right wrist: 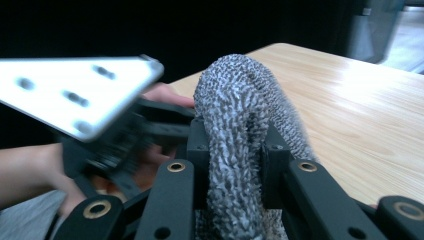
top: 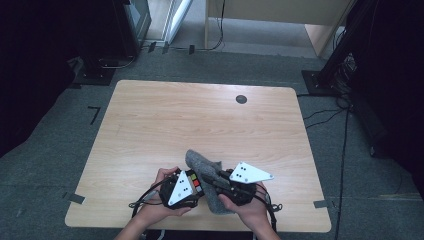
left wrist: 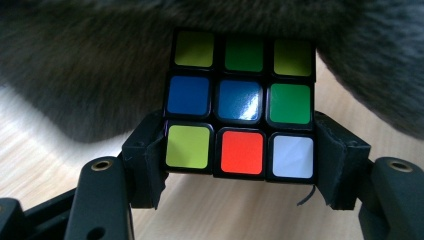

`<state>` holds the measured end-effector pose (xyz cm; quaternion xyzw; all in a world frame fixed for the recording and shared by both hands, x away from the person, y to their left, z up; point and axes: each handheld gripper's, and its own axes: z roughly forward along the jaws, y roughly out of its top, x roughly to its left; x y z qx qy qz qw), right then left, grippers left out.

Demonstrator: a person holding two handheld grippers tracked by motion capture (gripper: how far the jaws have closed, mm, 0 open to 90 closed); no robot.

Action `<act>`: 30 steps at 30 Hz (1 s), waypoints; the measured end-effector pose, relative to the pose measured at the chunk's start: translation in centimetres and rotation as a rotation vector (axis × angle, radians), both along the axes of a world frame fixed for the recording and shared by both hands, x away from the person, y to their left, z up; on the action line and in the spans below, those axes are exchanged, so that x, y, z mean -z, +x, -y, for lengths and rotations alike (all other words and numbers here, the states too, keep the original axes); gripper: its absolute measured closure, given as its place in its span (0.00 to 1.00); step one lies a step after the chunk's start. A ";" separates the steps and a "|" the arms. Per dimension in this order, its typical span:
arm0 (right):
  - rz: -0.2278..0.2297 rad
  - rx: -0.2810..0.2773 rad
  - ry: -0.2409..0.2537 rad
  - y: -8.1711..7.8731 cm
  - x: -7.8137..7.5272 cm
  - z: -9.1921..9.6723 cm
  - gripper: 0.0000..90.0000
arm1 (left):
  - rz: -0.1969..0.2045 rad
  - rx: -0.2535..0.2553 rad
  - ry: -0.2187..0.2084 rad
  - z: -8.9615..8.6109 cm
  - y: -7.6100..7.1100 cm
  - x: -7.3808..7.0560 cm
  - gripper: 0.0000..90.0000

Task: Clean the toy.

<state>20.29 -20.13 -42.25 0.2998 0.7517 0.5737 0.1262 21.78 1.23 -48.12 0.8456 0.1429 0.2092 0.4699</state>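
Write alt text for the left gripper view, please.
A scrambled puzzle cube is clamped between two black jaws of the left gripper, with grey fuzzy cloth draped behind and above it and the light wooden table below.

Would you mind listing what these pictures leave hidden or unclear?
- Puzzle cube: other faces hidden in the left gripper view; in the high view, the left gripper covers most of it.
- Grey cloth: lower end cut off by the right gripper view's bottom edge.
- Dark disc: too small to identify, high view.
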 end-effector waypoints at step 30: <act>-0.009 0.115 -0.078 0.4 1.8 0.0 0.81 | -0.011 -0.063 -0.040 0.2 0.2 -0.2 0.38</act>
